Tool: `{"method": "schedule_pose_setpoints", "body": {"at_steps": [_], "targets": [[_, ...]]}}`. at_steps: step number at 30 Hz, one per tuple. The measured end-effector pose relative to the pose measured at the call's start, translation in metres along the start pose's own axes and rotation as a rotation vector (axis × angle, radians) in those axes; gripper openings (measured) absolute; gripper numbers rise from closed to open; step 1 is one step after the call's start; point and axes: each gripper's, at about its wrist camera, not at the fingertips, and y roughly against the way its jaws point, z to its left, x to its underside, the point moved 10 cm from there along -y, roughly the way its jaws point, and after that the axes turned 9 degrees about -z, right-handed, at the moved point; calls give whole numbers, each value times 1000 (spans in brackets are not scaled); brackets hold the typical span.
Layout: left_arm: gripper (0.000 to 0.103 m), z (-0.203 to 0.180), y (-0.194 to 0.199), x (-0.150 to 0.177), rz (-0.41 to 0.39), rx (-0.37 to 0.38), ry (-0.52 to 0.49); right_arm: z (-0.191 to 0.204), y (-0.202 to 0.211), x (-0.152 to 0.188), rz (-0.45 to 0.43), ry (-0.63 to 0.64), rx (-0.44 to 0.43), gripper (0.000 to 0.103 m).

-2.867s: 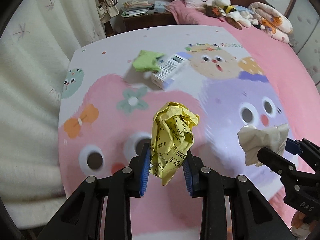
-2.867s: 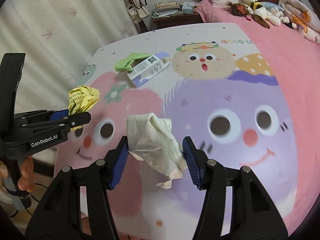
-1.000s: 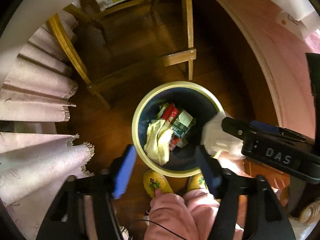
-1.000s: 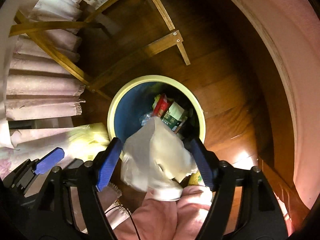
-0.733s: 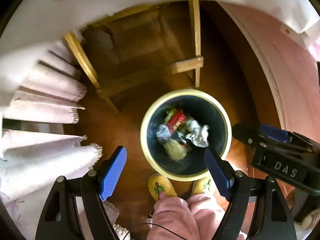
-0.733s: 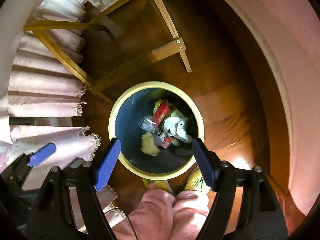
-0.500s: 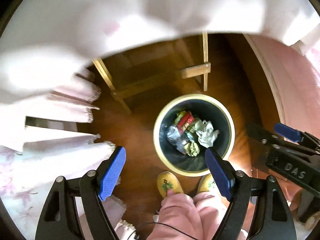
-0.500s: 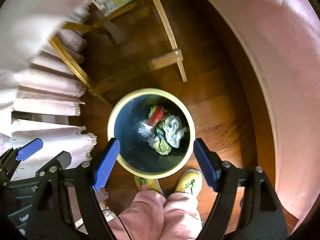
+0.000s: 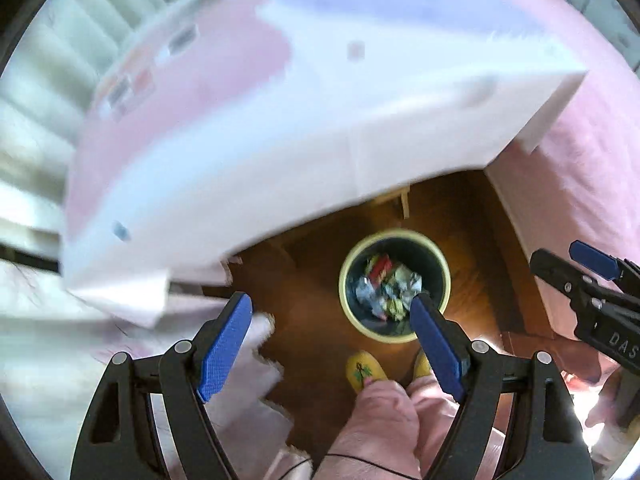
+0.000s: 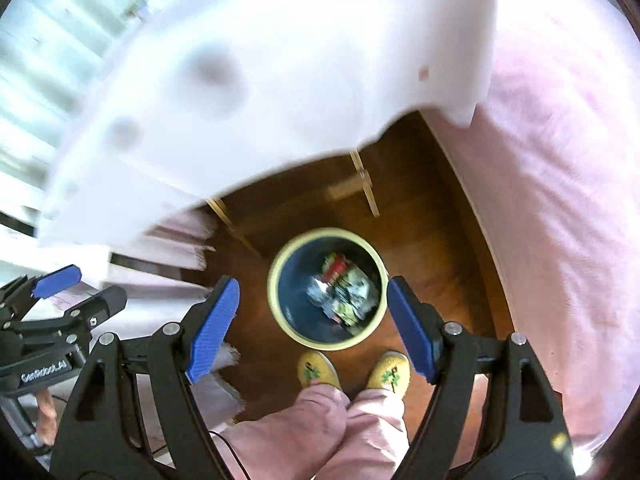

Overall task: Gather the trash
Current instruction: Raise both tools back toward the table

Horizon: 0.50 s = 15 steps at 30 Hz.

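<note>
Left wrist view: left gripper [image 9: 331, 316] jaws spread wide, nothing between the pads; the log of the jaws says they have just been opening. Right wrist view: right gripper [image 10: 313, 308] jaws likewise spread and empty.

Below both, on the wooden floor [image 10: 436, 240], stands the round waste bin [image 10: 280, 264], pale rim, dark inside. The collected trash [image 10: 346, 292] lies in it: crumpled paper wads and bits of packaging, red, green and silvery, too blurred to name singly.

The person's yellow slippers [image 10: 318, 368] stand just beside the bin's near rim. The table [image 9: 280, 128], draped in a pink and white cloth, overhangs above; its top is motion-blurred, so whether more trash remains there cannot be told.

Judgement on handling: crumpled paper is light, soft and springy, not fragile. Pinch across the bulk of the wad, not a loose flap, which would tear or slip. Any small carton: stiff, light; take across its narrow faces.
</note>
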Motion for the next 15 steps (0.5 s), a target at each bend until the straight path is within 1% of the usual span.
{"method": "schedule_pose_setpoints", "body": {"at_steps": [4,8,13,15], "targets": [[83,5,49,-33,-83,24,-4,19,53,-27,-90,41,-22,74],[83,8,89,-58,-139,53,-13,40,104,-56,-189,87,-32,74],[83,24,133,-94,-237,52,-28,61,149,-81,-277,108,-37,74],[83,28,145,-107,-255,52,-20,69,164,-91,-304,112,-35,74]]}}
